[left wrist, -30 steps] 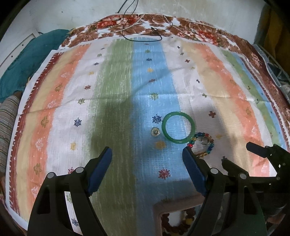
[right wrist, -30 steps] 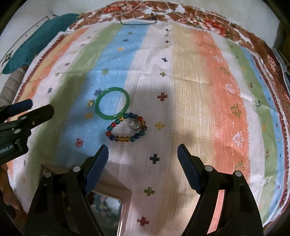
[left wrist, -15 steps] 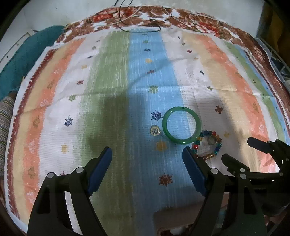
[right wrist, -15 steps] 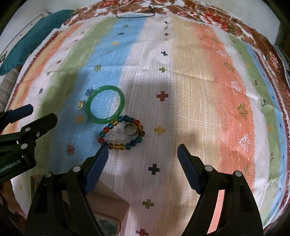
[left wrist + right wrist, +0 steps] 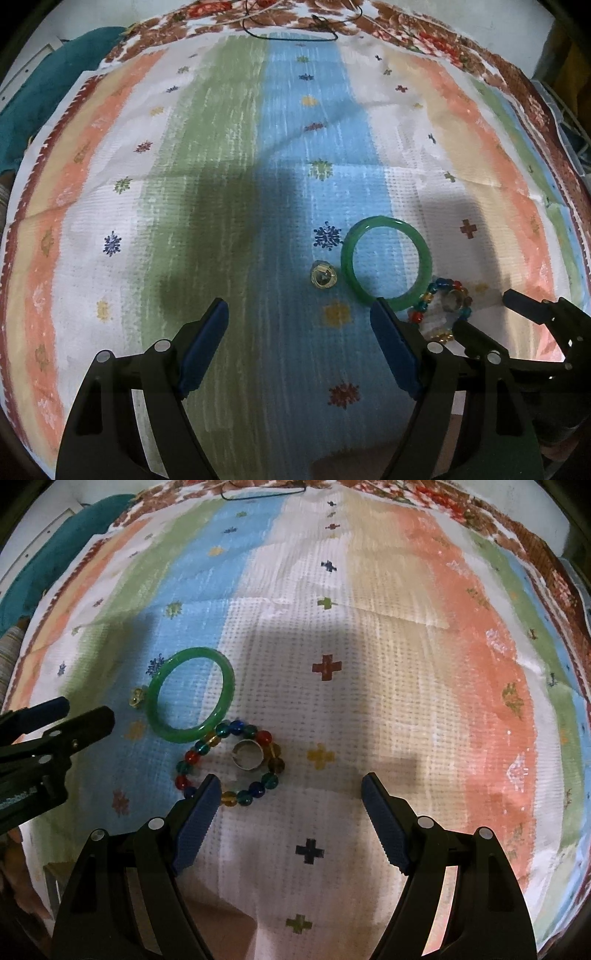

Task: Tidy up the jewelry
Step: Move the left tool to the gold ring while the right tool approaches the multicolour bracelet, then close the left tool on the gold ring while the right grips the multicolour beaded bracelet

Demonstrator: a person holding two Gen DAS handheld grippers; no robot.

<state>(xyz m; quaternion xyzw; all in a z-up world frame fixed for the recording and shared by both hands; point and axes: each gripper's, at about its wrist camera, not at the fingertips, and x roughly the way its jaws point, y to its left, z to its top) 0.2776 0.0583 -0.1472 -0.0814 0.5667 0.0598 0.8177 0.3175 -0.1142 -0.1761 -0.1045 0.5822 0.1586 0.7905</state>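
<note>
Jewelry is looming larger than a second ago: you are pushing both grippers forward, and the box at the bottom edge has nearly slipped from view, so a pickup is probably next. Green jade-like bangle (image 5: pixel 190 694) is lying flat left of centre on the striped woven cloth (image 5: pixel 424 635), touching the multicoloured glass-bead bracelet (image 5: pixel 232 762), which is ringing a silver band ring (image 5: pixel 246 756). A small gold ring (image 5: pixel 323 274) is sitting just left of the bangle. Your left gripper (image 5: pixel 299 332) and right gripper (image 5: pixel 290 797) are both hovering low, spread wide and empty.
</note>
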